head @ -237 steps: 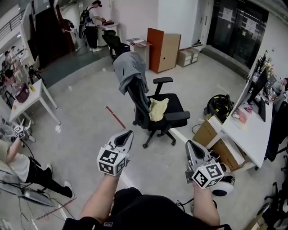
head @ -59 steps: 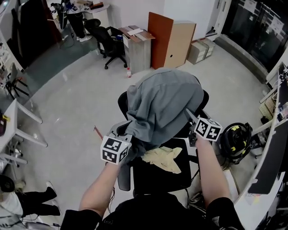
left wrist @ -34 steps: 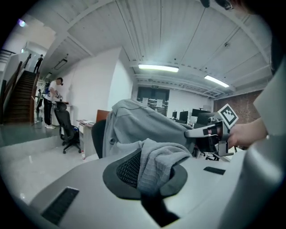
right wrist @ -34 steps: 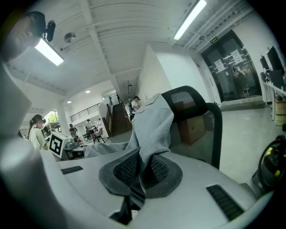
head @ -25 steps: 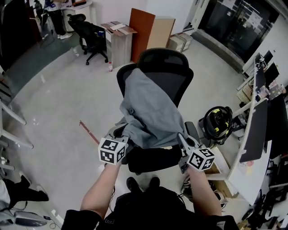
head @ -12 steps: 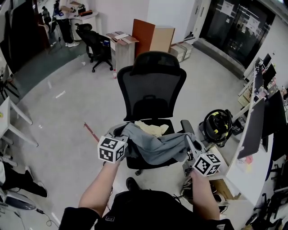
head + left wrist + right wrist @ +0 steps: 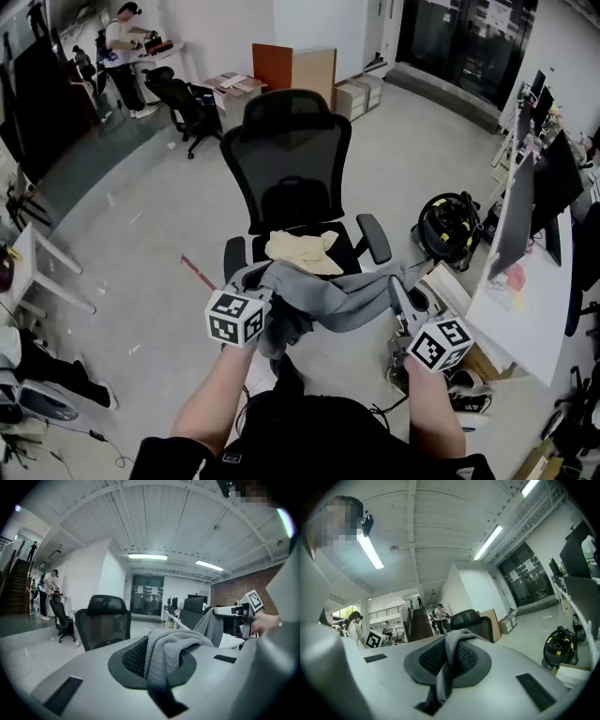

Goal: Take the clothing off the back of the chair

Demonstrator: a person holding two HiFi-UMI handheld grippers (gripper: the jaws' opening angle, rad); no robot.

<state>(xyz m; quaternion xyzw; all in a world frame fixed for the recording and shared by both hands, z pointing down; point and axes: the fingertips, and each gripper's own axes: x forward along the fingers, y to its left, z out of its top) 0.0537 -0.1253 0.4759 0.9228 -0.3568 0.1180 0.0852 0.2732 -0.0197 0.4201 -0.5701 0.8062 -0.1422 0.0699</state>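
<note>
**Left tongs** (image 7: pixel 261 279) and **right tongs** (image 7: pixel 397 287): both are closed on the grey garment (image 7: pixel 333 298), one at each end. In the left gripper view a ribbed bunch of fabric rises out of the shut jaws. In the right gripper view a fold of the same fabric comes up between the shut jaws.

**Garment:** it is slung between the two tongs and sags in the middle. It is on the near side of the chair (image 7: pixel 291 169), level with the seat's near edge and clear of the backrest. Its left end hangs in a dark bunch just below the left tongs. Whether the sagging middle touches the seat cannot be told.

**Chair:** black mesh, with its seat toward the person. A yellow cloth (image 7: pixel 300 251) lies crumpled on the seat, just beyond the garment.

**Surroundings:**
- Right: a black-and-yellow machine (image 7: pixel 445 230) stands on the floor (image 7: pixel 141 244) near the chair's right armrest. Beyond it is a white bench (image 7: pixel 511 305) carrying a monitor (image 7: pixel 536 197).
- Far: a wooden cabinet (image 7: pixel 292 70) stands behind the chair.
- Far left: a second chair (image 7: pixel 183 94) and a standing person (image 7: pixel 122 47).
</note>
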